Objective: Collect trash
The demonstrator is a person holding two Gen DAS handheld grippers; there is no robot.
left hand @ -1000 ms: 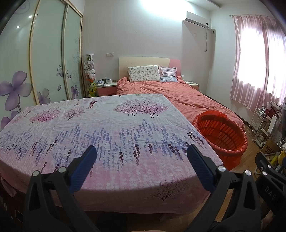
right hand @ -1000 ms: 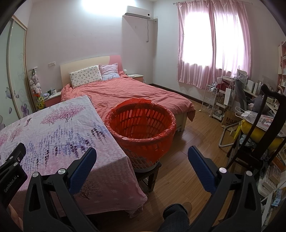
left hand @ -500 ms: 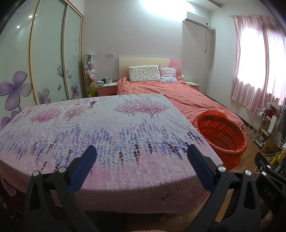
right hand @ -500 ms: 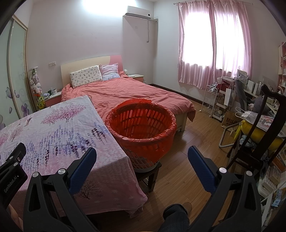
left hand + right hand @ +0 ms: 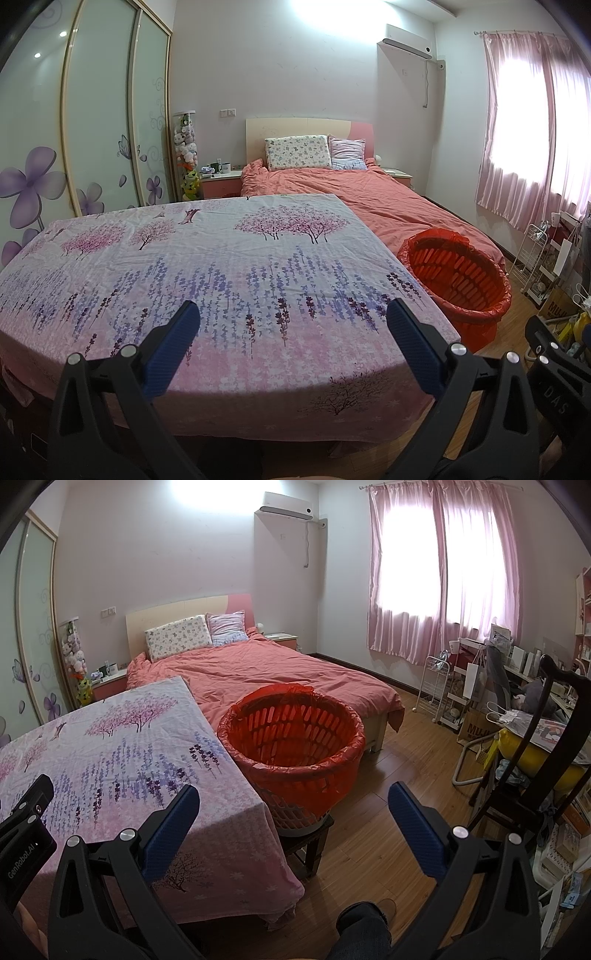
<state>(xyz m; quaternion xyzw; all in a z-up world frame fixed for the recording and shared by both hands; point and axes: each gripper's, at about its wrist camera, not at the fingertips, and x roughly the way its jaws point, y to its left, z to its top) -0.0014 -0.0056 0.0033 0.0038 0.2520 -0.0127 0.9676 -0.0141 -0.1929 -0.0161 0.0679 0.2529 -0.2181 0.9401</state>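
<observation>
One red-lined basket [image 5: 291, 734], two pillows [image 5: 179, 637], one bed [image 5: 280, 672], one floral-covered table [image 5: 207, 273], two curtains [image 5: 439, 565]

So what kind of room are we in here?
A bedroom, most likely in a home: a made bed with pillows, a sliding-door wardrobe and pink window curtains.

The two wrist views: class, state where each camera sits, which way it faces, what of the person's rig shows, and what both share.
Left wrist: behind the open left gripper, facing the floral tablecloth; the other gripper's body shows at right.
Right wrist: behind the open right gripper, facing the red-lined basket and floor; the person's leg shows.
Shared: tablecloth, basket, bed.
</observation>
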